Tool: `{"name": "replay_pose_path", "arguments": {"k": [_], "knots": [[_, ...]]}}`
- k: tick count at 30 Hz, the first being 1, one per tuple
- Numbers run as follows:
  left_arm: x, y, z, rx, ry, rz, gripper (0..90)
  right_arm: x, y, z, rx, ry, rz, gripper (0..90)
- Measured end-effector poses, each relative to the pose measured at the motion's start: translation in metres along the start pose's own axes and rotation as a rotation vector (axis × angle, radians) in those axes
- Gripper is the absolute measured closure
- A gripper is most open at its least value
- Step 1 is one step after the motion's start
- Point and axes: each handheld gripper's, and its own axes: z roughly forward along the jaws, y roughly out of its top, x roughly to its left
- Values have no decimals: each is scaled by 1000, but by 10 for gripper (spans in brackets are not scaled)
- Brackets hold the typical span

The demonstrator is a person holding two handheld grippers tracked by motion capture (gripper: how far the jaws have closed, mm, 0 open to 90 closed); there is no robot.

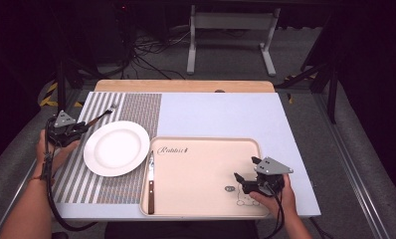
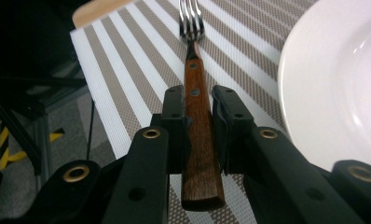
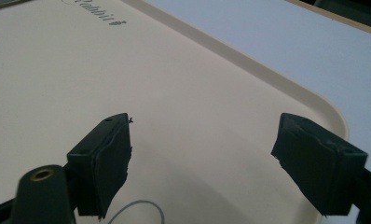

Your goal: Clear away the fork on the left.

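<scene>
The left gripper [image 2: 193,116] jaws clamp a fork [image 2: 195,116] by its wooden handle above the striped mat [image 2: 127,60], just beside the plate [image 2: 342,84]. Tilted carelessly, the tines could clip the plate's rim. The right gripper [image 3: 200,158] gapes over the tray [image 3: 174,84].

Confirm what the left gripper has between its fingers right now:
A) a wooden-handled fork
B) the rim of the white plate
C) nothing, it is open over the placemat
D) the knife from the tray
A. In the left gripper view, the left gripper is closed on the brown wooden handle of the fork, whose tines point out over the striped placemat; the knife lies on the tray.
</scene>
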Motion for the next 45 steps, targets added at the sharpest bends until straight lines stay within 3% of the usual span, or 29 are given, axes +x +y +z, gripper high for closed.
{"name": "replay_pose_path", "arguments": {"k": [8,18,35,45], "knots": [[-3,6,-9,-49,29,8,759,0,0,0,1,-1,-7,193],[-9,16,-20,-101,34,25,758,1,0,0,-2,-3,-12,193],[-42,39,-57,-234,-31,64,759,4,4,-7,-36,-23,-38,192],[-74,56,-71,-290,-85,141,758,6,5,-9,-44,-31,-49,191]]}}
